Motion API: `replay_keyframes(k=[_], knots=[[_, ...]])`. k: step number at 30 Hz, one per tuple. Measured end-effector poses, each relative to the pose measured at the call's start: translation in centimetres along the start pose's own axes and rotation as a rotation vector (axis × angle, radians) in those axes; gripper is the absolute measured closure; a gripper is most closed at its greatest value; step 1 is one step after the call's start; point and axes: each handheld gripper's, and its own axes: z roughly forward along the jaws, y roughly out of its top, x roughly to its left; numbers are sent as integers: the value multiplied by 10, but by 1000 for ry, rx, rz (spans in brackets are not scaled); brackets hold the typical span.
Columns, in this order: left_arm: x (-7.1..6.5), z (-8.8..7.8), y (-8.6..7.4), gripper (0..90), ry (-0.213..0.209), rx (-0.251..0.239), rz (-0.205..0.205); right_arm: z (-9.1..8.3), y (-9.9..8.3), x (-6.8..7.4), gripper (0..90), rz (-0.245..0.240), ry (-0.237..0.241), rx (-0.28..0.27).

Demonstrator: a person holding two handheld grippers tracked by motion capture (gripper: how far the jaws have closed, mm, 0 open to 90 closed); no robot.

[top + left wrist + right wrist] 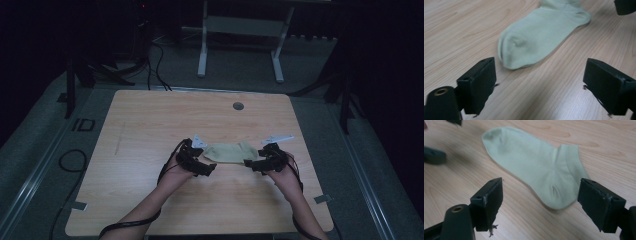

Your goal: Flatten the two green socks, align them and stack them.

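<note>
Centrally on the pale wooden tabletop (150, 120) lay a light green sock (227, 152), flat, between the left tongs (210, 167) and right tongs (248, 163), both spread apart, holding nothing; beyond the sock, dark room.

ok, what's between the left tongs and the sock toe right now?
Only bare wood. In the left gripper view the left tongs stand open, short of the toe of the pale green sock, with just a strip of table between them.
</note>
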Motion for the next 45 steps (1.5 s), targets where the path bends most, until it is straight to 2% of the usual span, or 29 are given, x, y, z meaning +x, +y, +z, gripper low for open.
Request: replay_keyframes(k=[3, 6, 10, 12, 14, 17, 19, 23, 26, 33, 40, 45], knots=[[2, -8, -7, 70, 30, -22, -4, -2, -8, -1, 157, -39, -57, -18], [7, -12, -14, 69, 39, -8, -5, -3, -15, -4, 150, -40, -59, -28], [12, -18, -24, 16, 47, 9, -11, -6, -25, -9, 146, -36, -72, -54], [14, -21, -30, 16, 67, 25, -7, -9, -30, -12, 144, -47, -72, -83], [17, -25, -36, 16, 83, 35, -16, -12, -35, -14, 144, -46, -81, -90], [21, -29, -46, 16, 87, 43, -35, -15, -43, -18, 144, -39, -94, -92], [24, -32, -52, 16, 71, 55, -38, -18, -47, -21, 143, -30, -102, -95], [26, -38, -62, 16, 80, 63, -33, -25, -56, -25, 140, -16, -137, -124], [27, -43, -69, 16, 78, 61, -30, -30, -63, -27, 138, -2, -159, -127], [33, -59, -88, 16, 103, 37, -58, -41, -81, -31, 123, 4, -208, -137], [37, -72, -103, 16, 129, 16, -75, -47, -97, -34, 107, 37, -218, -139], [41, -78, -117, 16, 142, 5, -105, -53, -106, -35, 107, 63, -229, -143]])
